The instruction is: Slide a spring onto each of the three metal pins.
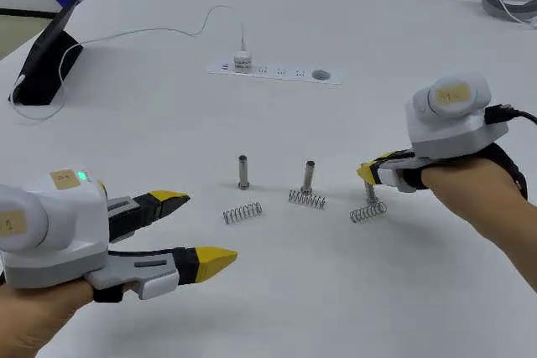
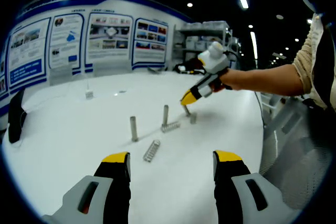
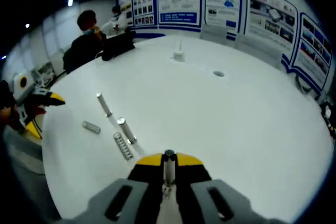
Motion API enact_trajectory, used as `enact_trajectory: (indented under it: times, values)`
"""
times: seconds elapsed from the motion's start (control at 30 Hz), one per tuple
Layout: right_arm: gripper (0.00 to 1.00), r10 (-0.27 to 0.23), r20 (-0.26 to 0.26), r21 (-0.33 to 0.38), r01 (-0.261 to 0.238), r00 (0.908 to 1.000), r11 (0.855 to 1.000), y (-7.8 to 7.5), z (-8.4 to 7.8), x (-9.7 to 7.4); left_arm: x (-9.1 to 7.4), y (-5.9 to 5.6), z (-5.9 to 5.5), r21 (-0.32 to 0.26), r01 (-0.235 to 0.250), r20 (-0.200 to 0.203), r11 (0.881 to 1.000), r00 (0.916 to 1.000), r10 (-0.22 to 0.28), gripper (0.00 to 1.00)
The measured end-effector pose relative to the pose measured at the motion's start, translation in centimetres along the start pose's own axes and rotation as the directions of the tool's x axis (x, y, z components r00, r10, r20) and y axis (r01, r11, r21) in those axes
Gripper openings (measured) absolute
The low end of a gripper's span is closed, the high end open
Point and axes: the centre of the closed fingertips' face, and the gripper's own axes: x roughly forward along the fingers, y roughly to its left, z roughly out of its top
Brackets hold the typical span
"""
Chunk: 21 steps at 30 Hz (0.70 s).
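- Three metal pins stand upright on the table (image 1: 168, 123): left pin (image 1: 243, 171), middle pin (image 1: 309, 176), right pin (image 1: 370, 194).
- Three springs lie flat beside them: left spring (image 1: 242, 212), middle spring (image 1: 307, 199), right spring (image 1: 368, 212).
- Right gripper (image 1: 367, 173) is clamped on the right pin.
- Left gripper (image 1: 201, 225) gapes wide and holds nothing.

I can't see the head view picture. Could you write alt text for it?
The right gripper is shut on the right pin, upright on a white table beside the middle pin and left pin. Three springs lie loose by them; the left gripper is open, lower left.
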Motion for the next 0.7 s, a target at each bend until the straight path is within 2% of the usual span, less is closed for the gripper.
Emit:
enact_trajectory:
  times: [0.7]
  values:
    - [0.09,-0.004,0.062,0.018,0.003,0.998,1.0,-0.18,-0.27,-0.33,0.2,-0.51,0.26,0.015,0.008,-0.009,1.0,0.9999,-0.008,0.65]
